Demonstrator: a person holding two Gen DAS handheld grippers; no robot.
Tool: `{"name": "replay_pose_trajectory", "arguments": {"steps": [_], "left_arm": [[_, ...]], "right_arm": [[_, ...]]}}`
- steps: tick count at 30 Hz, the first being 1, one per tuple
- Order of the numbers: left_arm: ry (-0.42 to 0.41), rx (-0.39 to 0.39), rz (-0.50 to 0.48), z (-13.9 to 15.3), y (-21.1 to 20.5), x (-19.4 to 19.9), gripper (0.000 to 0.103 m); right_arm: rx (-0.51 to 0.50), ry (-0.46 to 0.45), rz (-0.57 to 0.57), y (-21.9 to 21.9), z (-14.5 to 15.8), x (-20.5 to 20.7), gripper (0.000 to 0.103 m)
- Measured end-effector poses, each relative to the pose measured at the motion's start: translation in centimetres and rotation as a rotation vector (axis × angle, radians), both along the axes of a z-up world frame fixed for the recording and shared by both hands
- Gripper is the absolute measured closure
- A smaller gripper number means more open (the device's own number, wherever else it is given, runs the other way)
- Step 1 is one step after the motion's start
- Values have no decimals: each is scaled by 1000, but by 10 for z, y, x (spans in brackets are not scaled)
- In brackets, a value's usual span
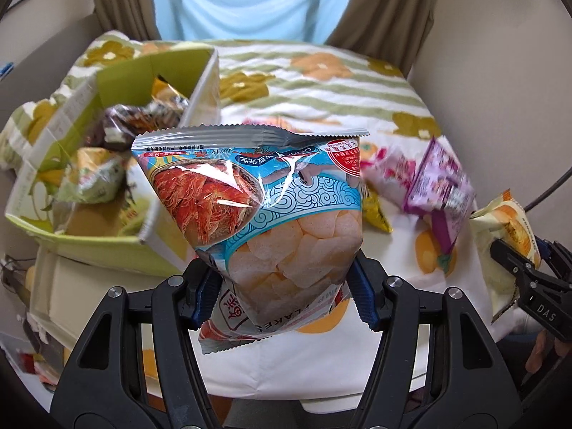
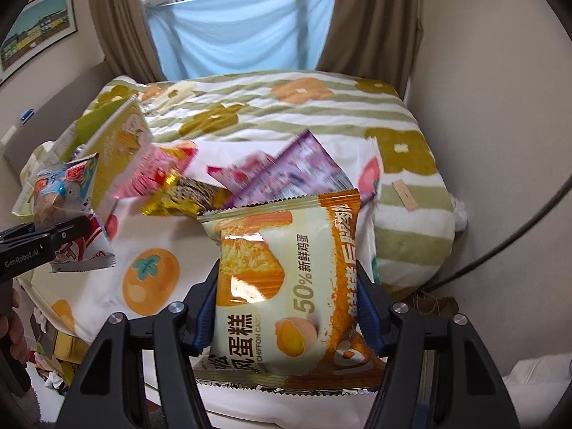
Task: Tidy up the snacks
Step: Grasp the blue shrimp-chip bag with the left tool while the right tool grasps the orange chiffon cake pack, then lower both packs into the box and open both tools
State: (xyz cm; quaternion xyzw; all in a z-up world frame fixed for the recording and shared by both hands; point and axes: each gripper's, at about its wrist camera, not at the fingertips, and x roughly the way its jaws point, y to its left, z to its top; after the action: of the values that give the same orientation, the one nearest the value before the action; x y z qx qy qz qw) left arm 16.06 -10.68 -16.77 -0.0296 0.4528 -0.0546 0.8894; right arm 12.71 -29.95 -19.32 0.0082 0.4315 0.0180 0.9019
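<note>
My left gripper [image 1: 286,289] is shut on a blue and white shrimp flakes bag [image 1: 264,214], held above the table just right of the green cardboard box [image 1: 107,239]. The bag also shows in the right wrist view [image 2: 68,193], beside the box [image 2: 118,150]. My right gripper [image 2: 289,307] is shut on an orange and white chiffon cake packet [image 2: 286,286], which also shows at the far right of the left wrist view [image 1: 507,250]. The box holds several snack packets [image 1: 118,132].
A purple packet [image 2: 300,171], a pink packet [image 2: 157,171] and a gold packet [image 2: 178,196] lie on the persimmon-print cloth [image 2: 150,279]. A floral striped blanket [image 2: 286,114] covers the far side. Walls stand close on both sides and curtains hang behind.
</note>
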Motion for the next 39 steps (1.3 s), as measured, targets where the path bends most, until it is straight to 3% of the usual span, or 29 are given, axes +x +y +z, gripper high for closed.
{"name": "replay_pose_trajectory", "arguments": {"steps": [10,19,27,35,38,39], "left_arm": [[-114,10,105,72,60,4,44],[-150,29,136,98,144,30,44],[-77,55,121,82,220,67,44],[19,88,-4,35,254,90,44],[22,69,-69,27,261,94,38],[20,75,-83,26,263,95,25]], "right_arm": [[53,-117,195,57,51,29,42],[41,-201,309,140,89,55,42],[105,-184,289,220,99,87,42],[151,-116,235,287,84,106,42],[157,-97,199,303,78,110,42],[156,-92,186,307,76,110,42]]}}
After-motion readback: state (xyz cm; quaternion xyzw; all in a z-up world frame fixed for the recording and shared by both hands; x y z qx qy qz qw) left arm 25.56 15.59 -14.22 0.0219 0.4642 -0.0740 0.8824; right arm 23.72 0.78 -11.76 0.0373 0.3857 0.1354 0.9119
